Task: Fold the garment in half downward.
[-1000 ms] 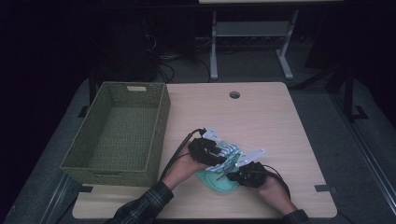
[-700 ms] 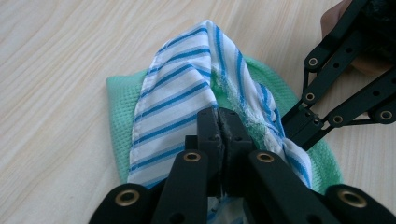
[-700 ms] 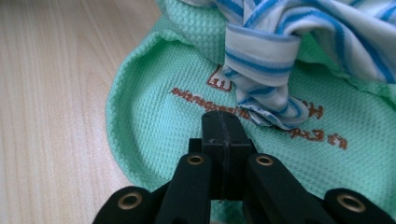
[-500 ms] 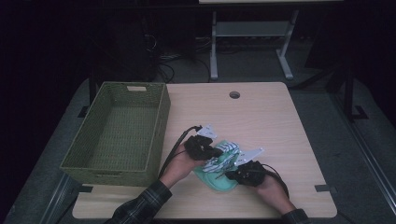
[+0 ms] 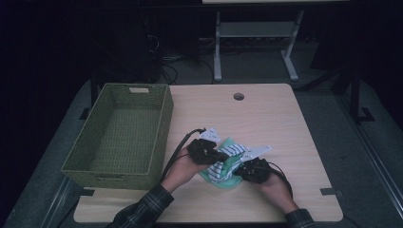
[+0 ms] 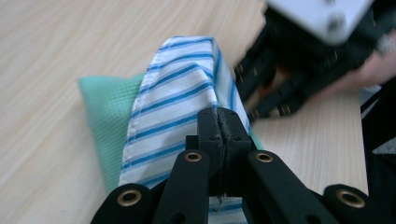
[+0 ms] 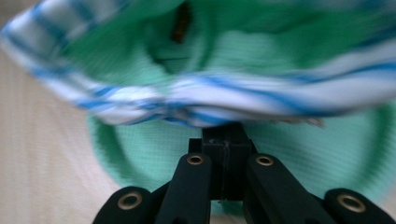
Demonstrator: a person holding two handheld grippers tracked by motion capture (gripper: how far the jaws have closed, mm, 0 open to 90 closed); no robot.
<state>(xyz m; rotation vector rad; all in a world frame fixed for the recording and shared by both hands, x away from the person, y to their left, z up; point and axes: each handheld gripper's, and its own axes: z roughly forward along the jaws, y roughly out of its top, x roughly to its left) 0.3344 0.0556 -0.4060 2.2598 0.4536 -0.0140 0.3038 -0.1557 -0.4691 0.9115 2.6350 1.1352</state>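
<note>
just right of the basket (image 5: pixel 119 137), the cloth (image 5: pixel 223 164) sits bunched on the table (image 5: pixel 285 123); left gripper (image 5: pixel 219 156) has just clamped its striped edge, right gripper (image 5: pixel 239 172) pinches it too.

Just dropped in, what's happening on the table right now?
A person is working a small striped-and-green garment near the front of the wooden table with both grippers. The left gripper has just clamped onto the blue-striped fabric, jaws shut on it. The right gripper is shut at the striped edge over the green cloth from the other side. The woven green basket on the left stands empty beside the work.
</note>
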